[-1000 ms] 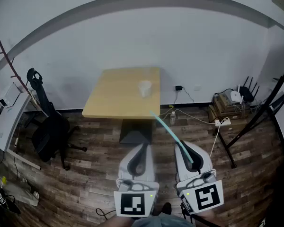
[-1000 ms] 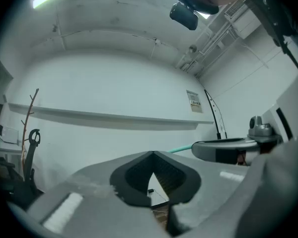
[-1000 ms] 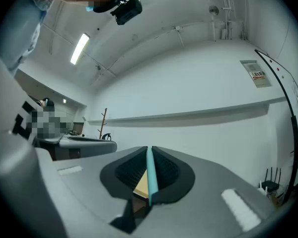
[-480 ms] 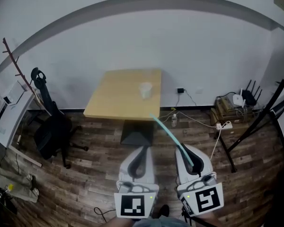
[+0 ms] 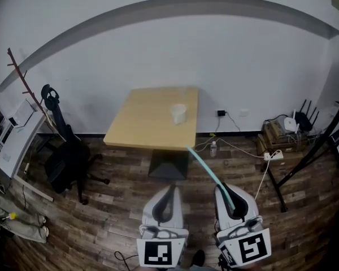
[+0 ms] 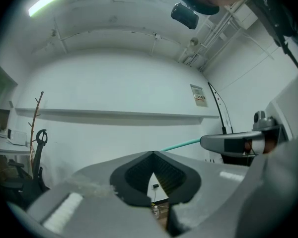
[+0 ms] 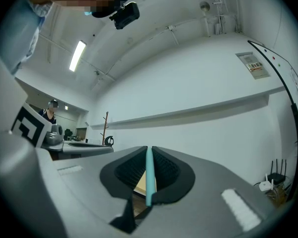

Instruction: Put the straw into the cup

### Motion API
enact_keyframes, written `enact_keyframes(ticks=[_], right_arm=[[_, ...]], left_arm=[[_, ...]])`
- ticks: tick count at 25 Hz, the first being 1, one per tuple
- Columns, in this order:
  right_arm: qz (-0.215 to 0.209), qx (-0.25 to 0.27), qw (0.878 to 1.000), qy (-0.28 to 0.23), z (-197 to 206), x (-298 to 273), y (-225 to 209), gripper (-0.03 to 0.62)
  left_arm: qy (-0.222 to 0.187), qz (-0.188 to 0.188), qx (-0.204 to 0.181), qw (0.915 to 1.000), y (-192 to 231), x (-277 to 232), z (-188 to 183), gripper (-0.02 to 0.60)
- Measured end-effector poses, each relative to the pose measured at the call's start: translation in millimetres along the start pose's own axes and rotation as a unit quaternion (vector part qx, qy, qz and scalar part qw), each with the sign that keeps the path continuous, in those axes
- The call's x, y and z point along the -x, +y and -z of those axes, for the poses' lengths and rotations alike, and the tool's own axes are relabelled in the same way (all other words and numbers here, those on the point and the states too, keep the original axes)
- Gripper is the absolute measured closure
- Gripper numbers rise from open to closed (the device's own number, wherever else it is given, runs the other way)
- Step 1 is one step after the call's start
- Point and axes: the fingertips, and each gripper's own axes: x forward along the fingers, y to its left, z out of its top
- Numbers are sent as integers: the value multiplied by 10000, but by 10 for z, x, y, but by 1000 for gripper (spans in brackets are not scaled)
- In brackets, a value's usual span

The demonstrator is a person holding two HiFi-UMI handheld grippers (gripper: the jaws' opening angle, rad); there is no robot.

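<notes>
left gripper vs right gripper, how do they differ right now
The right gripper is shut on the teal straw, which sticks out toward the table. The left gripper is shut on nothing, and its fingers meet at the tips. The right gripper's marker cube shows a different square pattern from the left gripper's marker cube. Both have the same grey build and are held side by side, aimed forward.
</notes>
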Motion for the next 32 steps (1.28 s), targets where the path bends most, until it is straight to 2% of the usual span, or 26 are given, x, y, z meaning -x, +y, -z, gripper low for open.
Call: enact_keyframes(ticks=[6, 15, 26, 32], right_arm=[[80, -34, 9999, 86, 214, -382, -64, 560], [100, -18, 9993, 367, 559, -1427, -307, 560], [130, 321, 9994, 7, 235, -2453, -398, 560], [276, 462, 9985, -20, 198, -2636, -483, 560]], left_arm=[[19, 18, 63, 10000, 307, -354, 188, 565], [76, 106, 178, 9998, 890, -1297, 422, 565], [-397, 307, 179, 9986, 1474, -2077, 47, 565], [-368, 479, 260, 9978, 1548, -2329, 127, 565]])
